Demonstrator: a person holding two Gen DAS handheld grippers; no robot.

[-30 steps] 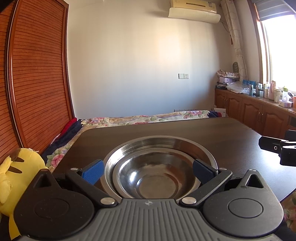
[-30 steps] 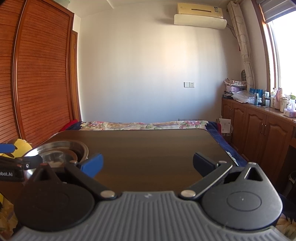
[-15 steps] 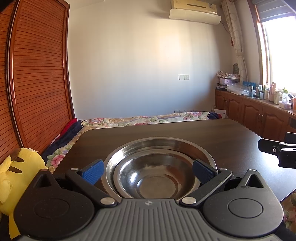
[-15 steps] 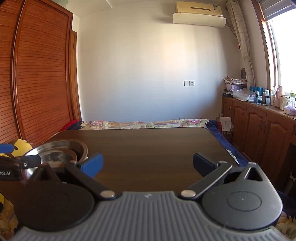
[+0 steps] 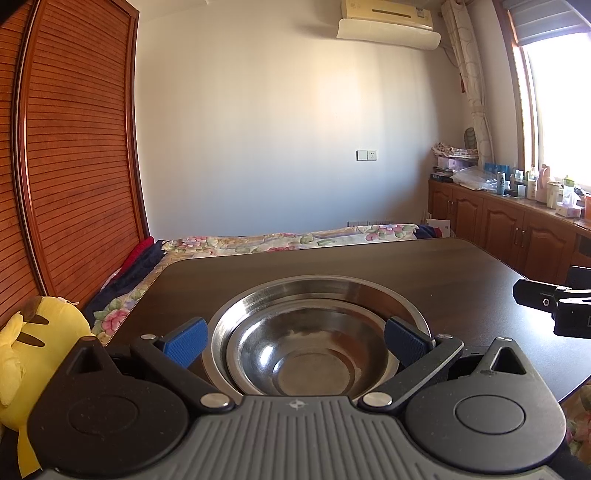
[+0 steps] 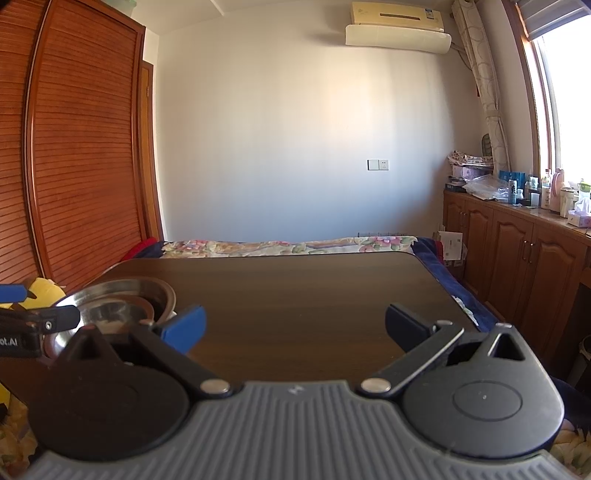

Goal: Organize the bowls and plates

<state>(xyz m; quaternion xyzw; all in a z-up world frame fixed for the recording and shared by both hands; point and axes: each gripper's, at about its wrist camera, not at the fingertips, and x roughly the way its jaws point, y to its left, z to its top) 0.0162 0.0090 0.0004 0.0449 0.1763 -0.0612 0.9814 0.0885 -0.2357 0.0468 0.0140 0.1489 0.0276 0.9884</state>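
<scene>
Dark brown and glossy, the table [image 5: 461,280] filled the lower middle of both wrist views, with a floral bedspread [image 5: 280,240] lying just past its far edge and a plain pale wall behind. Slatted wooden wardrobe doors [image 5: 77,177] ran along the left, an air conditioner [image 6: 397,27] hung high on the wall, and low wooden cabinets [image 6: 517,254] crowded with bottles stood under the bright window on the right. A yellow plush toy [image 5: 29,347] sat off the table's left edge. On the table's near left part rested the steel bowls, nested: a smaller bowl [image 5: 314,354] sat upright inside a wide bowl [image 5: 314,291] whose rim ringed it all the way around. The left gripper [image 5: 295,343] was spread wide in front of this stack, its blue-padded fingers [image 5: 184,341] flanking the wide bowl's near rim, one on each side; whether the pads touched the metal could not be told, and nothing was clenched between them. The right gripper [image 6: 293,326] hovered over bare tabletop well to the right of the stack, its jaws likewise parted and empty. From the right wrist view the nested bowls showed at the far left, partly hidden behind the left gripper's black finger; from the left wrist view a black part of the right gripper showed at the right edge, apart from the bowls.
</scene>
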